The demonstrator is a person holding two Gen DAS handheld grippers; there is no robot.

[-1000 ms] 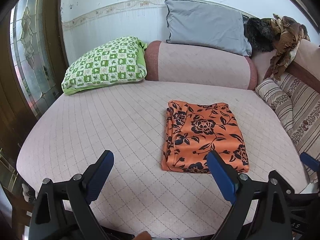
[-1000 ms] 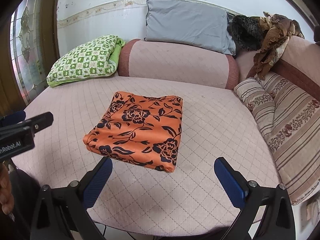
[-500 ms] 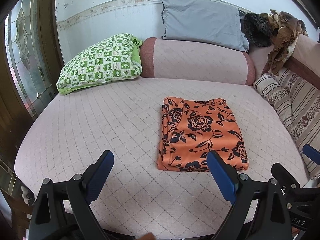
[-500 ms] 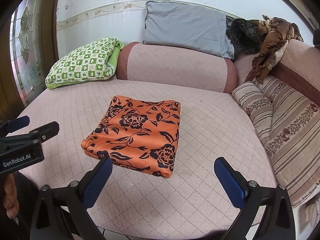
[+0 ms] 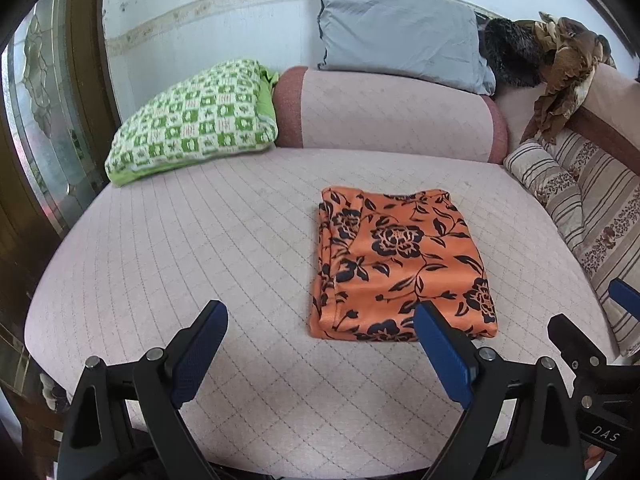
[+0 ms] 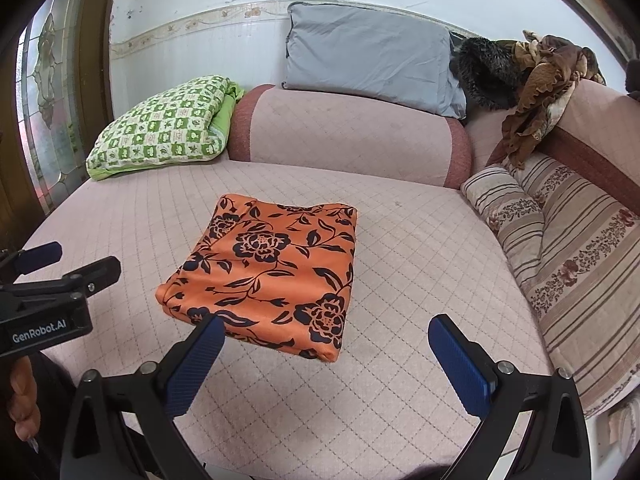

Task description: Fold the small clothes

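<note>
An orange garment with black flowers lies folded into a flat rectangle on the pink quilted bed. It also shows in the right wrist view. My left gripper is open and empty, held above the bed's near edge just short of the garment. My right gripper is open and empty, near the garment's front edge. The left gripper's body shows at the left of the right wrist view.
A green checked pillow, a pink bolster and a grey pillow sit at the back. Striped cushions and brown and black clothes lie at the right. A glass door stands at the left.
Both grippers have drawn back slightly and tilted, so the garment sits a little differently in each view. The garment has not moved. Both grippers stay open.
</note>
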